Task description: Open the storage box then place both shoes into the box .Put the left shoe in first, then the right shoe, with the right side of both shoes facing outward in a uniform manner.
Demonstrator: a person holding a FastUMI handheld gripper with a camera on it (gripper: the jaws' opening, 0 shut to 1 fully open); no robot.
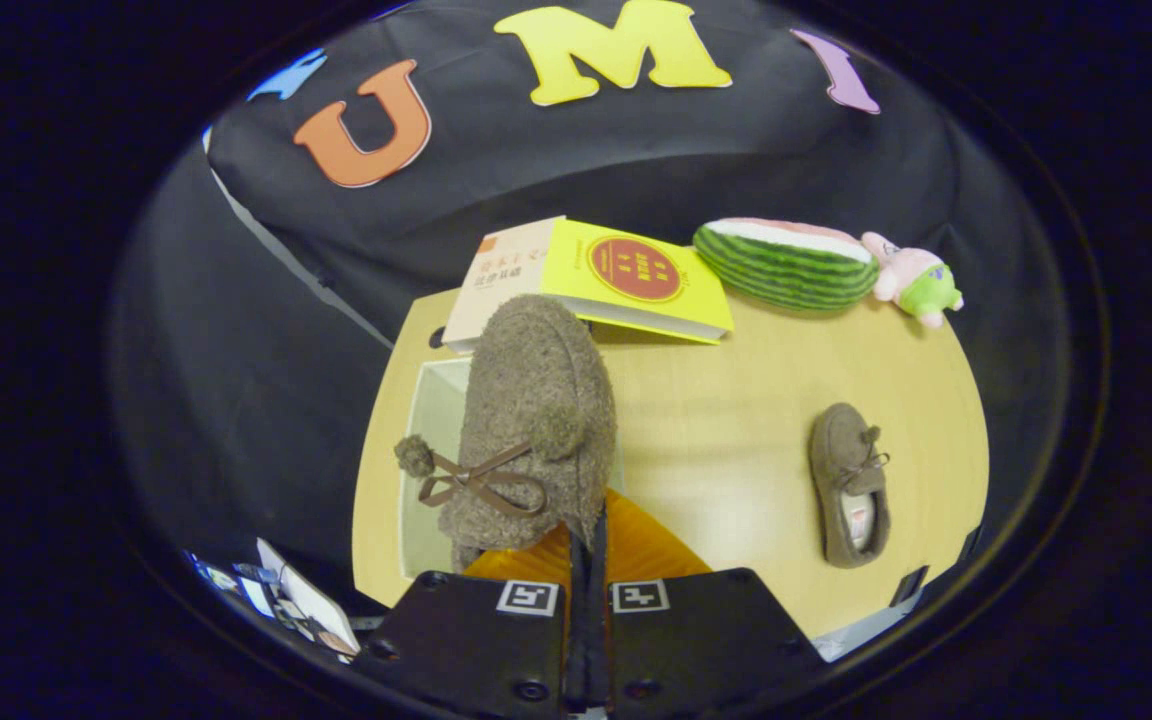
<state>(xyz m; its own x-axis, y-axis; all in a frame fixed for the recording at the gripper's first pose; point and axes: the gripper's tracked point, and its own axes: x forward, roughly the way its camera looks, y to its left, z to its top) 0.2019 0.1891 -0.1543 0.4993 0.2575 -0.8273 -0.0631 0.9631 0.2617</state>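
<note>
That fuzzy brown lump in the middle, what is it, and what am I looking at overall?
It is a shoe, a woolly brown slipper with a bow. The camera rides on a hand-held gripper and looks forward along its two fingers, the dark blocks at the bottom. The fingers are pinched together on the slipper's edge, holding it up above a table. Under it is a pale open box with an orange lid near the fingers. The second shoe lies on the table off to the side. Beyond are two books, a watermelon toy and a small plush.
</note>
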